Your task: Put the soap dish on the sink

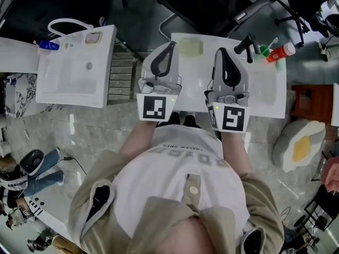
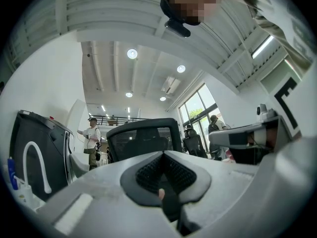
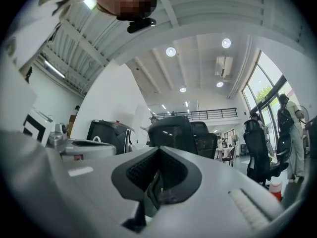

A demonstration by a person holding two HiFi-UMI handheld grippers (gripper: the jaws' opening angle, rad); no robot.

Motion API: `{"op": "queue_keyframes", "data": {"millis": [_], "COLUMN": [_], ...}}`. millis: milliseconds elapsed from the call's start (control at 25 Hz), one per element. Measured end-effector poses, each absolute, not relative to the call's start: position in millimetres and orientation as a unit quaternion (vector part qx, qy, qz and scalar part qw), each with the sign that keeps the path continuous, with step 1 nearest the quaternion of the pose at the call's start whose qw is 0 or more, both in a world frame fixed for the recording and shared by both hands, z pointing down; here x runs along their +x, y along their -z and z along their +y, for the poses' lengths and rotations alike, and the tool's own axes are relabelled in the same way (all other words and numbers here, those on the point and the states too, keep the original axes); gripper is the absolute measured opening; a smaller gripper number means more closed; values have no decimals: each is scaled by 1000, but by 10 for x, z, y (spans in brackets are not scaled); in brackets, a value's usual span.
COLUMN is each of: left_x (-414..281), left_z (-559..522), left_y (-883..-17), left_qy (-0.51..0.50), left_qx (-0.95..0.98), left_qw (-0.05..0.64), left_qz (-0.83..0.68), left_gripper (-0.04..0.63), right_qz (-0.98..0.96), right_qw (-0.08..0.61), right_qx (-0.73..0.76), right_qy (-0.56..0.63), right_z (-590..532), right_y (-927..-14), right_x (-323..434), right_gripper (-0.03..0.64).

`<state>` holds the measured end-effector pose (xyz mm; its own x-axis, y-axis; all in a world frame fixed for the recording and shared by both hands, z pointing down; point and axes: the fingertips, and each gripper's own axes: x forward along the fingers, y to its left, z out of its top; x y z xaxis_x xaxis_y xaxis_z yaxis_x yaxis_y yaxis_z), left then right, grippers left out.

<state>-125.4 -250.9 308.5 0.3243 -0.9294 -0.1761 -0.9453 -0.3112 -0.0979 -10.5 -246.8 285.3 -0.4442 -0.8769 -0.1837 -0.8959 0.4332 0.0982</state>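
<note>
A pale green soap dish (image 1: 190, 47) lies on the back ledge of the white sink (image 1: 267, 97) in front of me. My left gripper (image 1: 170, 46) hangs just left of the dish, jaws shut and empty. My right gripper (image 1: 221, 53) hangs over the basin to the dish's right, also shut with nothing in it. Both gripper views tilt upward at ceiling and office chairs. Neither shows the dish. In them the left gripper (image 2: 163, 155) and the right gripper (image 3: 159, 150) have their pads together.
A black faucet (image 1: 244, 44), a green cup (image 1: 263, 50) and a red-capped bottle (image 1: 280, 52) stand at the sink's back right. A second white sink (image 1: 79, 78) with a white faucet (image 1: 66, 23) stands to the left. Black office chairs (image 2: 143, 138) and people stand beyond.
</note>
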Motion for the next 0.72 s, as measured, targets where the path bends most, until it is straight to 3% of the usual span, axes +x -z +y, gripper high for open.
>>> {"op": "queue_keyframes", "data": {"millis": [720], "left_x": [-1288], "left_z": [-2547], "left_y": [-3160], "left_qy": [-38], "left_qx": [-806], "left_qw": [82], "left_qz": [585], "left_gripper": [8], "right_qz": [844], "right_qw": [42], "right_qx": [-524], "right_qy": [-103], "right_z": [-2509], "right_y": [-2825], "right_x": [-54], "right_gripper": [0]}}
